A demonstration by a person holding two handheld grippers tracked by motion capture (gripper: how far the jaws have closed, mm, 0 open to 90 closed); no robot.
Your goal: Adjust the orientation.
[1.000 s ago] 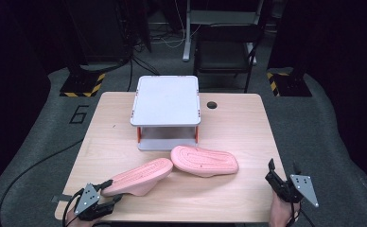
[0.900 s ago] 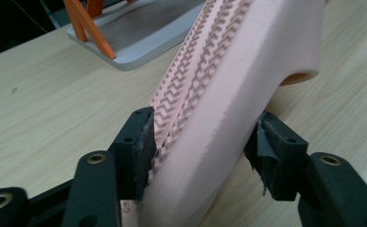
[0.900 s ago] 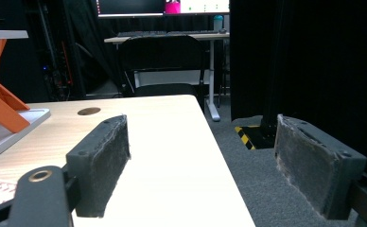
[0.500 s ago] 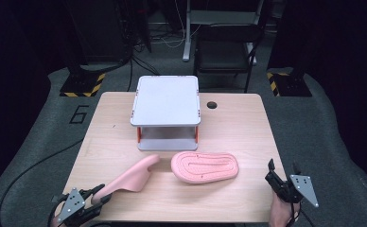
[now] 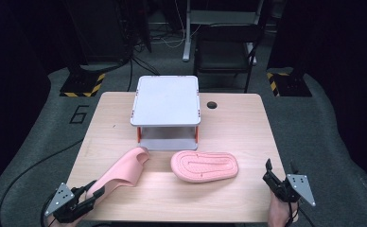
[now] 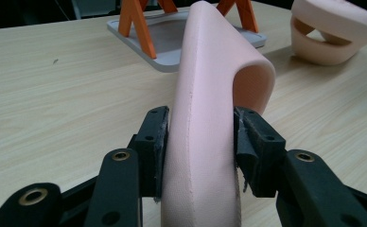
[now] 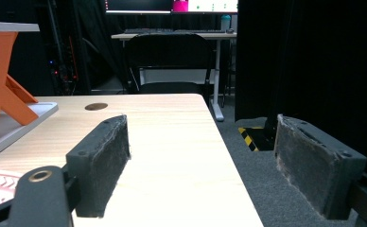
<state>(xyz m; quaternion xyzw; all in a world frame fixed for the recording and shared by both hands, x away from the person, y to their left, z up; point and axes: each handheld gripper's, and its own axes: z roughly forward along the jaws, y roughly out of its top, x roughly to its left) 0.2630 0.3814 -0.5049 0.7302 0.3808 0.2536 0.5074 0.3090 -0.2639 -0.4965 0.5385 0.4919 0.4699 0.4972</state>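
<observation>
Pinching one pink slipper (image 5: 120,172) by its heel, my left claw (image 5: 95,195) lifts it tilted off the table's (image 5: 238,127) near left corner; its jaws have just been opening slightly. The other slipper (image 5: 204,166) lies sole-up before the white stand (image 5: 166,100). My right claw (image 5: 268,171) hangs spread, empty.

We see a grey rack (image 5: 165,99) with orange legs on the table (image 5: 238,123). Behind the rack stands a black chair (image 5: 224,52); right of the rack, a hole (image 5: 212,104) marks the tabletop.
</observation>
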